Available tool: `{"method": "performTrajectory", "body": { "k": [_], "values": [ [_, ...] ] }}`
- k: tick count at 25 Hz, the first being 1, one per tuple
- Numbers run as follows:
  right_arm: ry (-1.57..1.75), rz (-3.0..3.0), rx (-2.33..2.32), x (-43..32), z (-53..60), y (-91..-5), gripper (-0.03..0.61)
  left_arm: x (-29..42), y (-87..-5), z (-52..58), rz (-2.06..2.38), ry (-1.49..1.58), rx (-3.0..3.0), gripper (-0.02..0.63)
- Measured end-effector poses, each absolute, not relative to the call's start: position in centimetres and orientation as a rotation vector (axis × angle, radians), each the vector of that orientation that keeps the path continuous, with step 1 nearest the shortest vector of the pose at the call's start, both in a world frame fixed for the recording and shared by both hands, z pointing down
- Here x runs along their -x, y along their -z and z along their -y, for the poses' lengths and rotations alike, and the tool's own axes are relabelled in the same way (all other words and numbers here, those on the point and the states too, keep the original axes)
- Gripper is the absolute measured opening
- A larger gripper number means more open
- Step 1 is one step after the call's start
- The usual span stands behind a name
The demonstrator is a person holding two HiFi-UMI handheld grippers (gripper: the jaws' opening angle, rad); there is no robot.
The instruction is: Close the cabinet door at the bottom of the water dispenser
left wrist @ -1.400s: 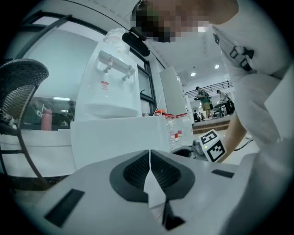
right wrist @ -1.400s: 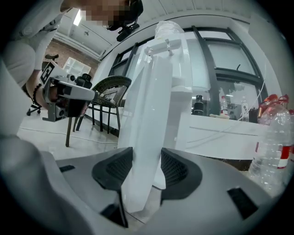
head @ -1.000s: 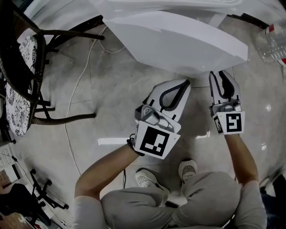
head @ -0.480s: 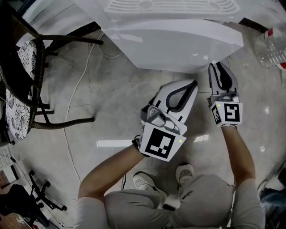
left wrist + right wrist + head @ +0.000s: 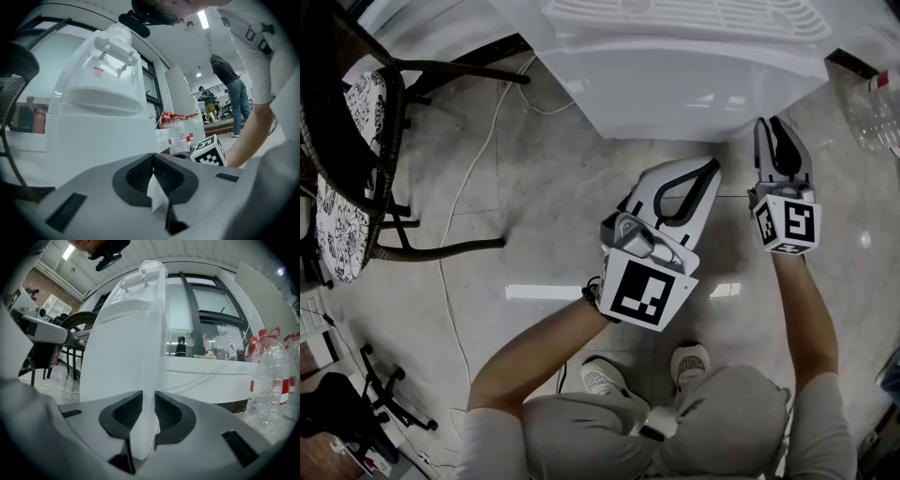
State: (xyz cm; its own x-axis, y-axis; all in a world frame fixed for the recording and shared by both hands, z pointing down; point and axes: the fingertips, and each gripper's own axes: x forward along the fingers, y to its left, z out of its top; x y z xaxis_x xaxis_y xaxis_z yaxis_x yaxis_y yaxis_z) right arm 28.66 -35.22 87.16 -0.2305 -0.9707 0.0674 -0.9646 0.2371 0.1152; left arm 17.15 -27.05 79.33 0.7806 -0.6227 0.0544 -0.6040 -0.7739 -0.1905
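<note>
The water dispenser (image 5: 675,19) stands upright on the floor (image 5: 553,206) at the top centre of the head view. Its long axis is vertical, and its front faces the bottom of the frame, toward the person. The cabinet door (image 5: 694,103) is the white lower panel of that front. Its width runs left to right across the frame, and from above it appears to lie flat against the body. Whether it is fully latched cannot be told.

The right hand-held gripper (image 5: 772,125) points up the frame, level with the floor. Its tips are at the lower right end of the door, touching it or just short of it. In the right gripper view its jaws have just been closing and stand a narrow gap apart. Nothing is pinched between them, and only the dispenser's white front, close to its right corner, shows beyond the gap.

The left hand-held gripper (image 5: 712,169) is at the centre of the head view, aimed toward the upper right, with its tips near the door but apart from it. In the left gripper view its jaws are pressed together on nothing.

A dark wicker chair (image 5: 347,141) fills the left edge of the head view. A white cable (image 5: 478,159) trails down the floor beside it, and clear water bottles (image 5: 877,112) stand at the upper right.
</note>
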Motion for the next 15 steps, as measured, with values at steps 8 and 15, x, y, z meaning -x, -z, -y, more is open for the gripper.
{"method": "performTrajectory", "body": {
  "k": [8, 15],
  "values": [
    [0.070, 2.369, -1.878, -28.8, 36.6, -87.2, 0.089, -16.6, -79.2, 26.5, -0.958, 0.196, 2.787, 0.008],
    [0.066, 2.353, -1.892, -28.9, 37.6, -87.0, 0.063, -15.9, -79.1, 26.2, -0.966, 0.205, 2.779, 0.008]
  ]
}}
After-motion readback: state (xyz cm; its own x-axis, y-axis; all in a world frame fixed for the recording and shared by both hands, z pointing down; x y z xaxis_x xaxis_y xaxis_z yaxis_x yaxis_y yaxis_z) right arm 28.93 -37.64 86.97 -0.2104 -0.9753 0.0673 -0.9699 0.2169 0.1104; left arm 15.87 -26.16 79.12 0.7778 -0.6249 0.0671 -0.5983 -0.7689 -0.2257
